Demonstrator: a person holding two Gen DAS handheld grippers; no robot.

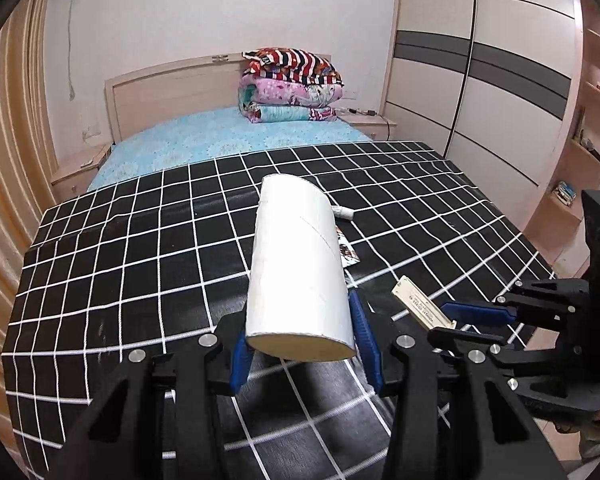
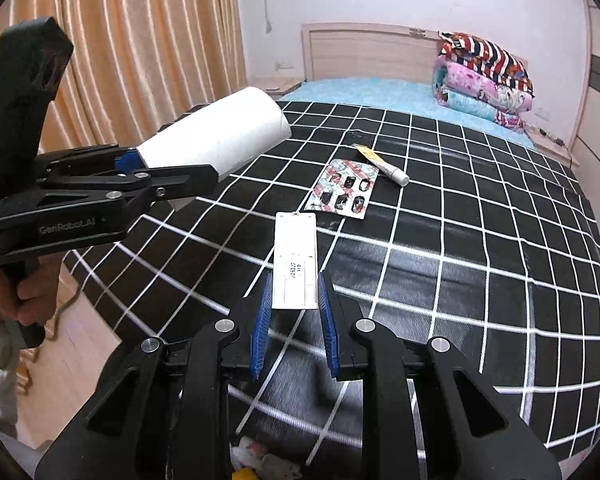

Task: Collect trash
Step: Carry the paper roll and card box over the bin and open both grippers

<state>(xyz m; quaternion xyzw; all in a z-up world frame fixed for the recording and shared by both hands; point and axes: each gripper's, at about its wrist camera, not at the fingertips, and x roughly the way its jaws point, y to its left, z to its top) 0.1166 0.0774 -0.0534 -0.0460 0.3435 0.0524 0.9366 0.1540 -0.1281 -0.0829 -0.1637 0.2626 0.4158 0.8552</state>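
My left gripper (image 1: 302,344) is shut on a white cardboard tube (image 1: 300,268) and holds it above the black checked cloth (image 1: 140,248); the tube also shows in the right wrist view (image 2: 216,136). My right gripper (image 2: 294,312) is shut on a flat white plastic card (image 2: 294,260), also seen in the left wrist view (image 1: 422,306). A used pill blister pack (image 2: 342,190) and a small white tube (image 2: 382,164) lie on the cloth beyond the card.
A bed with a blue sheet (image 1: 220,136) and folded quilts (image 1: 292,88) lies behind the cloth. Curtains (image 2: 140,40) hang on the left, a wardrobe (image 1: 480,80) stands on the right. Mixed rubbish (image 2: 260,460) lies below the cloth's near edge.
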